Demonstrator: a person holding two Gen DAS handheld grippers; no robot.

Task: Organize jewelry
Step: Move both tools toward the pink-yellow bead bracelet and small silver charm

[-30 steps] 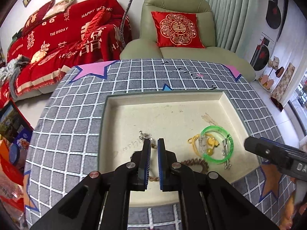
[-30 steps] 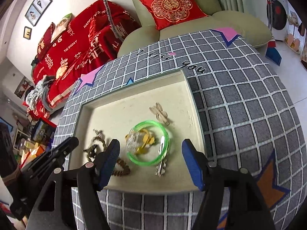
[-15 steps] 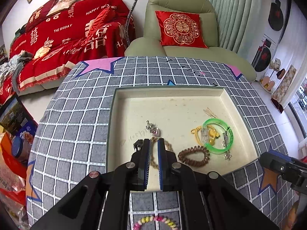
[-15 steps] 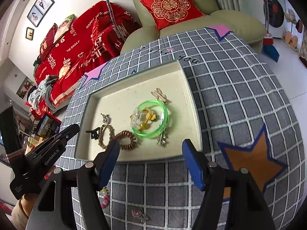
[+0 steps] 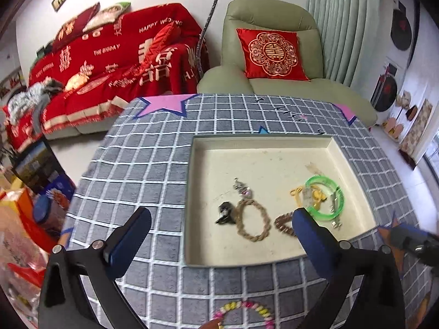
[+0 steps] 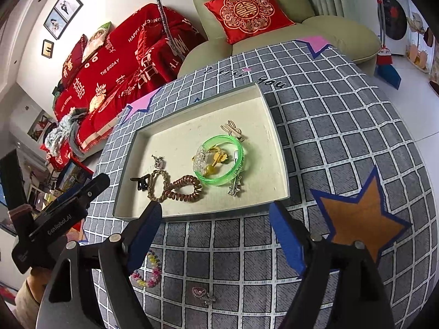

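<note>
A cream tray (image 5: 260, 138) (image 6: 192, 134) on the checked cloth holds a rope bracelet (image 5: 253, 222) (image 6: 157, 186), a black clip (image 5: 226, 212), a brown coil hair tie (image 6: 183, 190) and a green bangle (image 5: 325, 200) (image 6: 222, 164). My left gripper (image 5: 221, 215) hovers over the tray's near left corner. Its jaws are opening wide, with nothing between the pads. My right gripper (image 6: 215, 209) hangs over the tray's near rim, its jaws also opening on nothing. A coloured bead bracelet (image 5: 244, 312) (image 6: 149, 274) lies on the cloth in front of the tray.
A small pink heart charm (image 6: 201, 294) lies on the cloth near the bead bracelet. The tray also holds a silver charm (image 5: 241, 187), a bunny clip (image 6: 233, 130) and a silver hair clip (image 6: 236, 186). A sofa and an armchair stand beyond the table.
The left jaws were shut and now stand wide apart. Both grippers have drawn back from the tray toward the near cloth. The right jaws have widened a little.
</note>
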